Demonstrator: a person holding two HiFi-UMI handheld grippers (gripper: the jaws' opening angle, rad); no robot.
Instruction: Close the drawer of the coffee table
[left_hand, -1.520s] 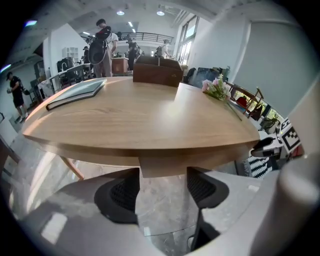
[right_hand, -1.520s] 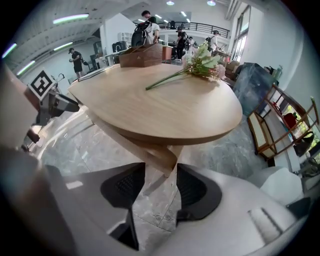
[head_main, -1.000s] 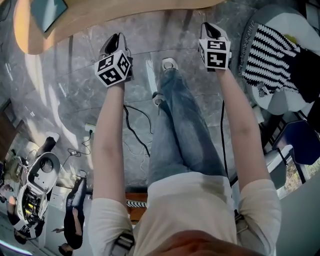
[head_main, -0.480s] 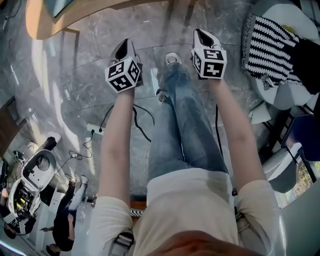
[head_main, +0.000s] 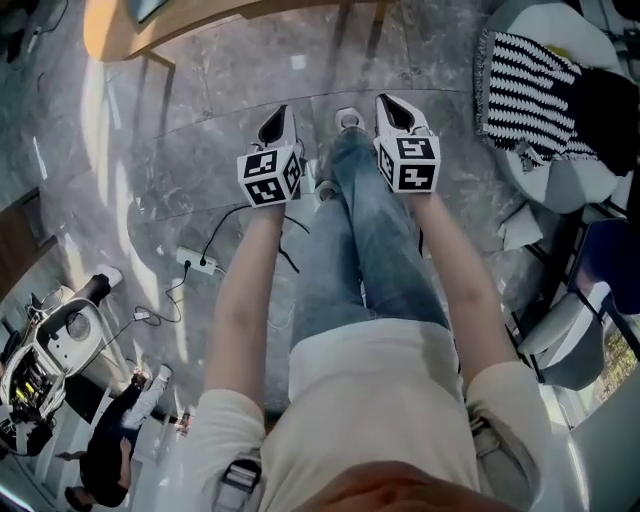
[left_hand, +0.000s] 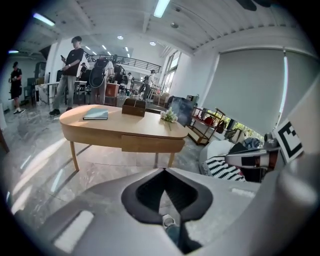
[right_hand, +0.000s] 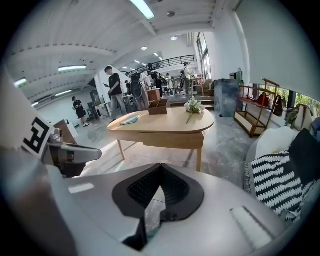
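The oval wooden coffee table (left_hand: 120, 126) stands a few steps ahead of me, and its edge (head_main: 150, 22) shows at the top left of the head view. Its drawer front (left_hand: 150, 143) lies flush with the apron and also faces the right gripper view as the drawer (right_hand: 172, 141). My left gripper (head_main: 280, 110) and right gripper (head_main: 386, 100) hang side by side over the grey stone floor, well short of the table. Both are shut and hold nothing. The left gripper (left_hand: 164, 171) and right gripper (right_hand: 160, 166) point at the table.
A book (left_hand: 96, 114), a brown box (left_hand: 134, 107) and flowers (left_hand: 169, 116) lie on the tabletop. An armchair with a striped cushion (head_main: 530, 85) stands at the right. A power strip with cables (head_main: 200, 263) lies on the floor, and people stand beyond the table.
Both grippers have drawn back from the table toward my body and moved closer together. The table edge has slid up toward the top of the head view.
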